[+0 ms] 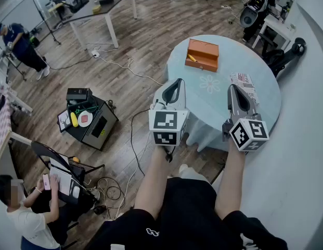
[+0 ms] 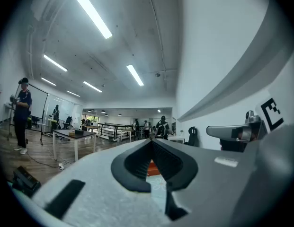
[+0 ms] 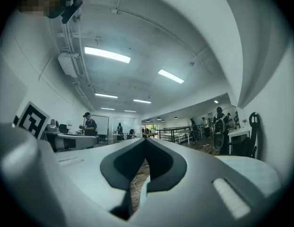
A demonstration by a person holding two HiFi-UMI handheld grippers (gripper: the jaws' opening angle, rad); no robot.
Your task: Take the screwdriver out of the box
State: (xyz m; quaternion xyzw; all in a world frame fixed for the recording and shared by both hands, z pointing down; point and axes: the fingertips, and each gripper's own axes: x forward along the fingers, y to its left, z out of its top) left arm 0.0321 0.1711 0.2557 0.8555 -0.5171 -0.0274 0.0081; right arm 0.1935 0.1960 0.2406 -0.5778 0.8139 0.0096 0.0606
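Matt pale-blue cloth covers the table (image 1: 218, 105); the orange box (image 1: 203, 54) looks smooth, the floor (image 1: 145, 35) wood-grained.

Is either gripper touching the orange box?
No: the left gripper and right gripper hang by the near edge of the table, clearly apart from the orange box farther back.

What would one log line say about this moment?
left claw: shut, empty | right claw: shut, empty | screwdriver: in orange box | box: untouched, on table
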